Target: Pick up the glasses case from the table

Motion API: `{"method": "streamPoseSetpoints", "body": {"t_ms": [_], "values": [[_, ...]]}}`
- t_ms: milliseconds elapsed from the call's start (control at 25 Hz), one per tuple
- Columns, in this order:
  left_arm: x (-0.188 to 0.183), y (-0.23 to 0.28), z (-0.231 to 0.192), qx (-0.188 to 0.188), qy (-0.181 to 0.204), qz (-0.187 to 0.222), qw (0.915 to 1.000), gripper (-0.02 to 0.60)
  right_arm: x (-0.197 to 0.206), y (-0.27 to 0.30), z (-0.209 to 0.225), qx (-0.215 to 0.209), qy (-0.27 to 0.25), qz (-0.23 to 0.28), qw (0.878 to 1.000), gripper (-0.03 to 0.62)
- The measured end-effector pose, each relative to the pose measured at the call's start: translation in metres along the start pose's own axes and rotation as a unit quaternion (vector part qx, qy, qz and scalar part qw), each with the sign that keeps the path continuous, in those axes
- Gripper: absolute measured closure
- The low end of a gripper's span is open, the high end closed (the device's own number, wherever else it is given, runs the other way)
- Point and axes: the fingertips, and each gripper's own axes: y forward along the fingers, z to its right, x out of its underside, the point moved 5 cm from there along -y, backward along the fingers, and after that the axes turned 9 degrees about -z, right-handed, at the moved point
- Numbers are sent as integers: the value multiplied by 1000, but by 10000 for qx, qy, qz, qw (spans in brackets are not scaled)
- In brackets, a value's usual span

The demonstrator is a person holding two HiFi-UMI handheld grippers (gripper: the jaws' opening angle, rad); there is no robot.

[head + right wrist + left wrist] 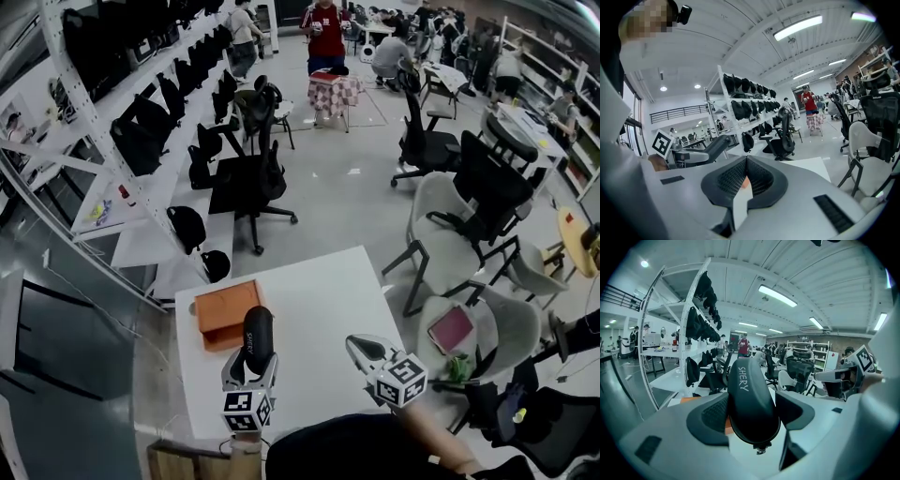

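L gripper [753, 414] clamped on black glasses case [751, 397], over white table [323, 295], nr orange box [223, 307]. R gripper [746, 182]: jaws together, empty.

Left gripper [251, 367]: pale grey shell, dark mesh pads [712, 413]
Right gripper [364, 349]: same grey build
Marker cubes [403, 380]: black-and-white squares on white
Clothing: black top [356, 450]

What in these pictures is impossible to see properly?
Near end of the glasses case: head view, hidden inside the left claw.
Whether the case clears the table: head view looks from above, left gripper view blocked by the case.
The orange box: right gripper view shows only a sliver past the shut right claw.
The distant people: head view, too small.
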Motion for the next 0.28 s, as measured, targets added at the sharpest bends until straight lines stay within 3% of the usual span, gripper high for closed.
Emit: {"method": "streamPoseSetpoints", "body": {"t_ms": [280], "values": [[2, 0, -3, 23, 28, -10, 10000, 262, 2, 1, -2, 41, 28, -7, 10000, 566]]}}
